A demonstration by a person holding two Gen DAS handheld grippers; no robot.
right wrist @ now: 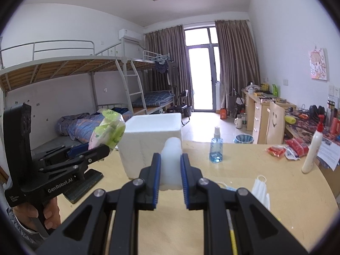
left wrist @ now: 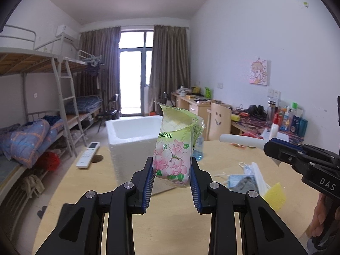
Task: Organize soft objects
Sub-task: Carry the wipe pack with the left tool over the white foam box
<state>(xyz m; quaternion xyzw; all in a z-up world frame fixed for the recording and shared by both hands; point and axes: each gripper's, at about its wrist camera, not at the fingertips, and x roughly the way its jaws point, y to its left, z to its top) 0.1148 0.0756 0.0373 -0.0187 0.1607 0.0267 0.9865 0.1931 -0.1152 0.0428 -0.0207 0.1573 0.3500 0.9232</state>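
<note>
My left gripper (left wrist: 171, 176) is shut on a green and pink flowered tissue pack (left wrist: 175, 148), held above the wooden table in front of a white foam box (left wrist: 131, 140). The pack also shows in the right wrist view (right wrist: 108, 130), to the left of the box (right wrist: 153, 140). My right gripper (right wrist: 170, 176) is shut on a white soft block (right wrist: 171, 165), held above the table in front of the box. In the left wrist view that block (left wrist: 240, 139) sticks out of the right gripper at the right.
Face masks (left wrist: 250, 176) and a yellow sponge (left wrist: 274, 196) lie on the table (right wrist: 212, 212) to the right. A blue spray bottle (right wrist: 216, 146), red packets (right wrist: 286, 148) and a white bottle (right wrist: 312, 153) stand further back. A remote control (left wrist: 88, 155) lies at the left.
</note>
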